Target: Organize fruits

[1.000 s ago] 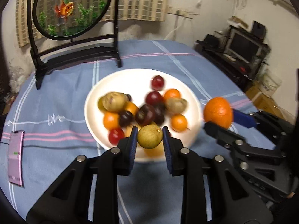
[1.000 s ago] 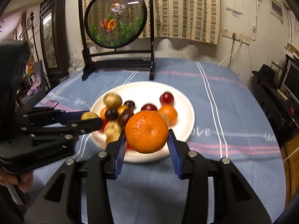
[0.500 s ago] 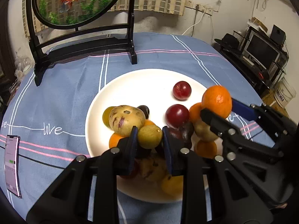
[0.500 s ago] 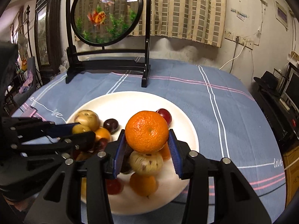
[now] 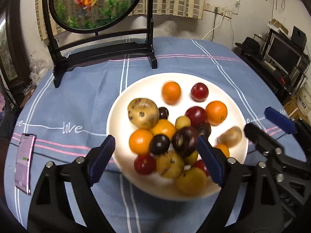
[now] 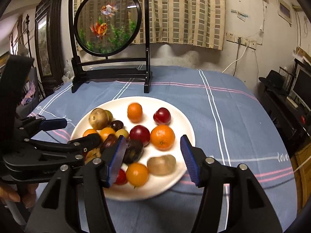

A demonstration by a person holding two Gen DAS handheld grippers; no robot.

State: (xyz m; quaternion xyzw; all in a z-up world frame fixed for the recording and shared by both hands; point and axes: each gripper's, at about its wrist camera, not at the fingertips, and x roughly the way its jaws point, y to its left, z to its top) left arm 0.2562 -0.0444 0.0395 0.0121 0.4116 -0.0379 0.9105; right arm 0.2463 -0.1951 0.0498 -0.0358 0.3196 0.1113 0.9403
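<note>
My left gripper (image 5: 155,155) is opening wide, nothing pinched between its pads; my right gripper (image 6: 152,158) is opening too, also gripping nothing. Both are hovering over the near rim of the white plate (image 5: 124,101). Fruits are lying heaped on it from centre toward seven o'clock, with an orange (image 6: 162,136) just past my right pads and another orange (image 5: 171,92) at twelve. I'm judging this the release step; next move calls for backing off and finding any stray fruit.

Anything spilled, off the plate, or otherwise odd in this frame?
Nothing stands out. All the fruit sits on the white plate, none on the blue tablecloth. Both the left gripper and right gripper are opening, with nothing gripped. A phone lies flat nearby.
</note>
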